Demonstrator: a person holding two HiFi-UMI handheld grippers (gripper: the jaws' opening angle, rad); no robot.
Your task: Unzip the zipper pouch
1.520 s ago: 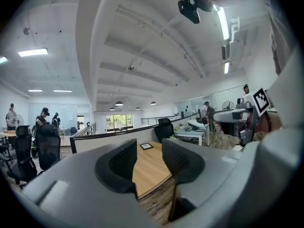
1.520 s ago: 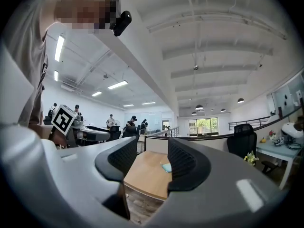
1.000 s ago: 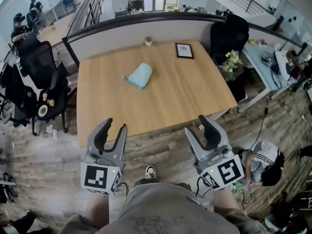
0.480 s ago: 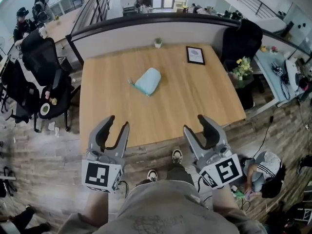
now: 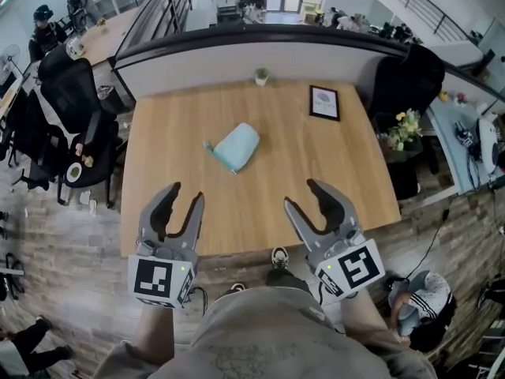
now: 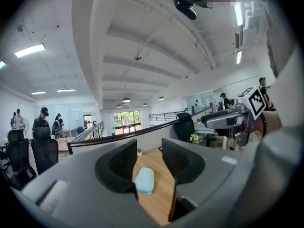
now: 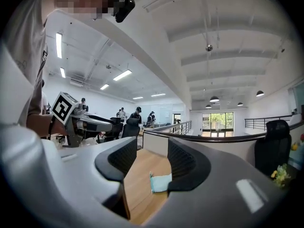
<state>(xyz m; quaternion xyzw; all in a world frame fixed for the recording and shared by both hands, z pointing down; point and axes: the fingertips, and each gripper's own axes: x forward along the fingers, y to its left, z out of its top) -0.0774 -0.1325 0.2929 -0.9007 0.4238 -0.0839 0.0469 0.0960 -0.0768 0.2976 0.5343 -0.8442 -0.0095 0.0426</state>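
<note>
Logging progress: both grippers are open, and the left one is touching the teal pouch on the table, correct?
No: the left gripper touches nothing. The head view shows the teal pouch on the table, apart from both open grippers.

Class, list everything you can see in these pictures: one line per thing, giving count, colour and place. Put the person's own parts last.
table: one, light wood, centre of the head view
pouch: one, pale teal, lying mid-table
picture frame: one, black, near the table's far right corner
small pot: one, pale, at the table's far edge
office chairs: several, black, left of the table
flowers: one bunch, yellow, right of the table
shoe: one, white and dark, on the floor by the near edge
left gripper: one, grey, at the near edge, jaws apart, empty
right gripper: one, grey, at the near edge, jaws apart, empty
</note>
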